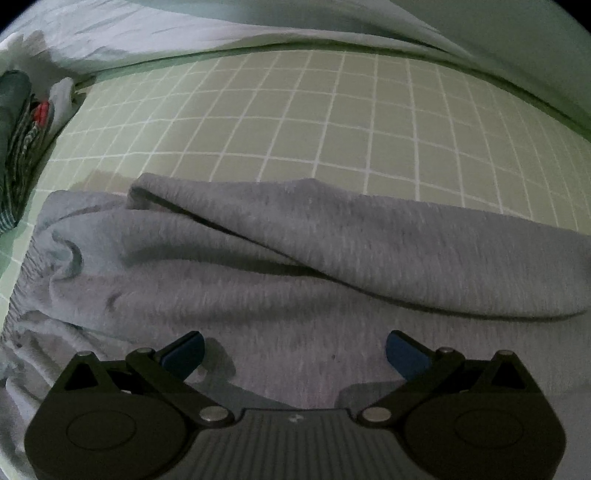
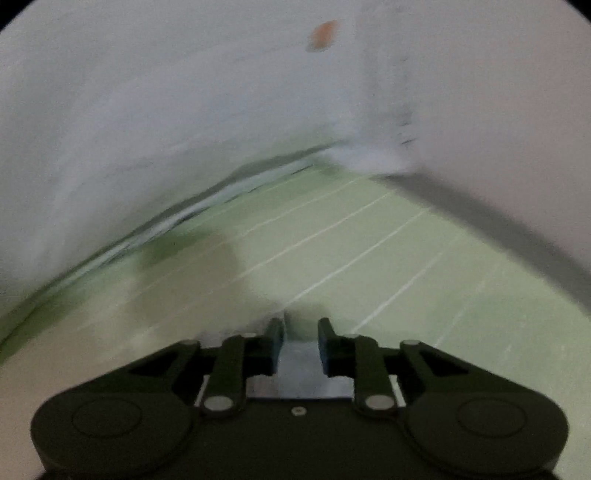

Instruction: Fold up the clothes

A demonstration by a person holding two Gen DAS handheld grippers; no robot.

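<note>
A grey sweat garment (image 1: 280, 266) lies spread on a green grid mat (image 1: 332, 118), with one long part folded across its top. My left gripper (image 1: 295, 354) hovers just over its near part, fingers wide open and empty. In the blurred right wrist view, my right gripper (image 2: 301, 338) has its fingers close together with a narrow gap, and a pale grey strip (image 2: 299, 363) sits between them. I cannot tell whether that strip is cloth. The right gripper is low over the green mat (image 2: 351, 258). The grey garment does not show clearly there.
A pile of dark striped clothes with a red tag (image 1: 22, 140) lies at the mat's left edge. White sheeting or wall (image 1: 184, 33) rises behind the mat. In the right wrist view a white wall (image 2: 147, 110) with an orange spot (image 2: 323, 35) bounds the mat.
</note>
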